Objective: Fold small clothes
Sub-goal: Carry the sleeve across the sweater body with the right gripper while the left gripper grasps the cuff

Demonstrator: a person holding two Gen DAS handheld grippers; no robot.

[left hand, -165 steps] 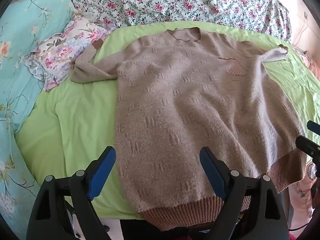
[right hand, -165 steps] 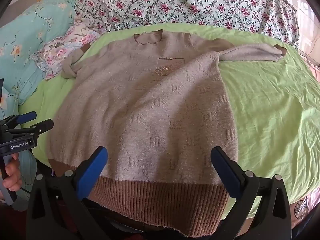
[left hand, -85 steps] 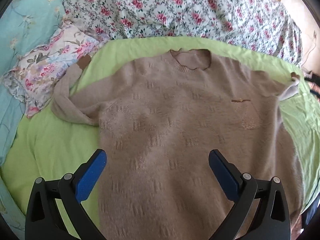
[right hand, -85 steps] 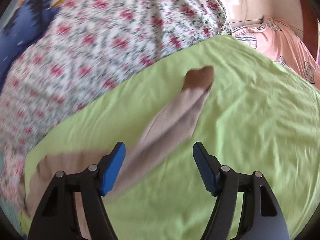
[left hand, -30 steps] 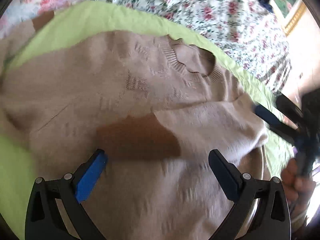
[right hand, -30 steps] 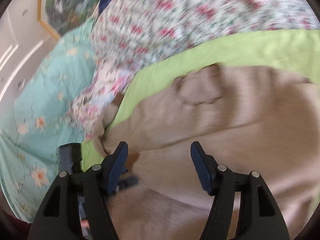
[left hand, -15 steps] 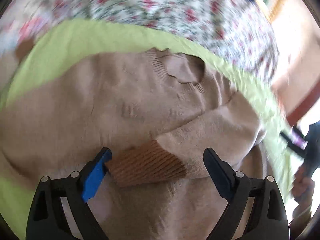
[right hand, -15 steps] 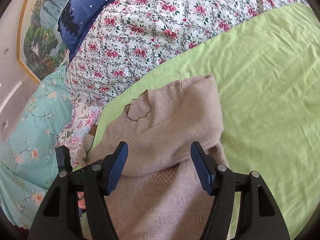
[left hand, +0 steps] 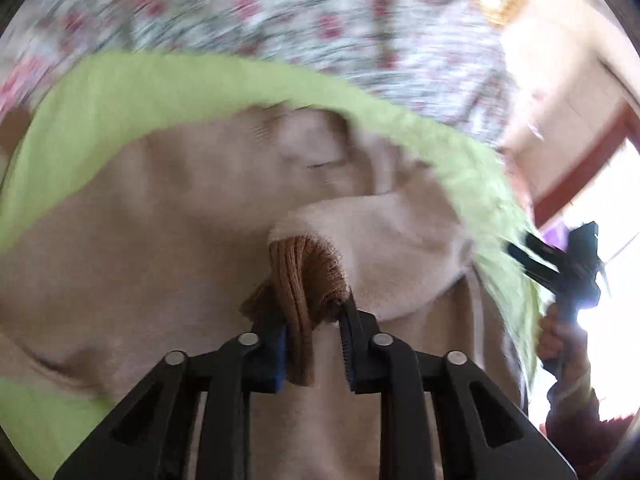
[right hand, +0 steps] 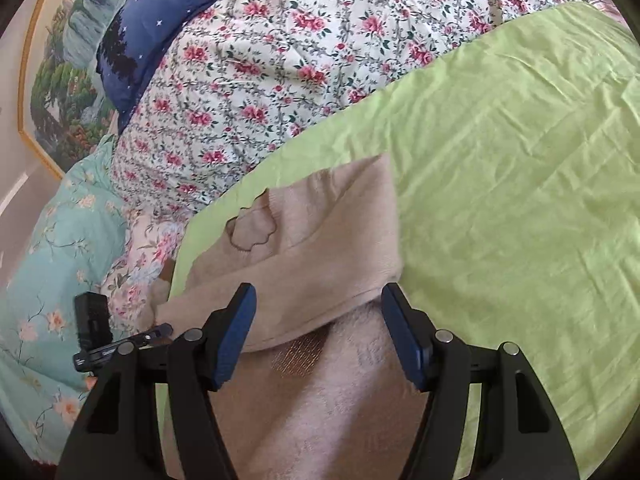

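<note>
The sweater (right hand: pixel 320 400) lies flat on the green sheet (right hand: pixel 500 200) of the bed. One sleeve (right hand: pixel 320 280) is already folded across the chest; the left gripper (left hand: pixel 312 344) pinches its brown cuff (left hand: pixel 308 272). The right gripper (right hand: pixel 320 340) hovers with fingers spread, holding nothing. The other sleeve and the body folds appear left to do.

I take the lime-green bed sheet (right hand: pixel 500 168) as my landmark. Behind its far edge I see a white quilt with pink roses (right hand: pixel 280 60), and beyond that a navy starred pillow (right hand: pixel 148 28). Left of the sheet lies a pale turquoise floral cover (right hand: pixel 52 264). Past the pillow, a gold-framed landscape painting (right hand: pixel 60 72) hangs on the wall.
</note>
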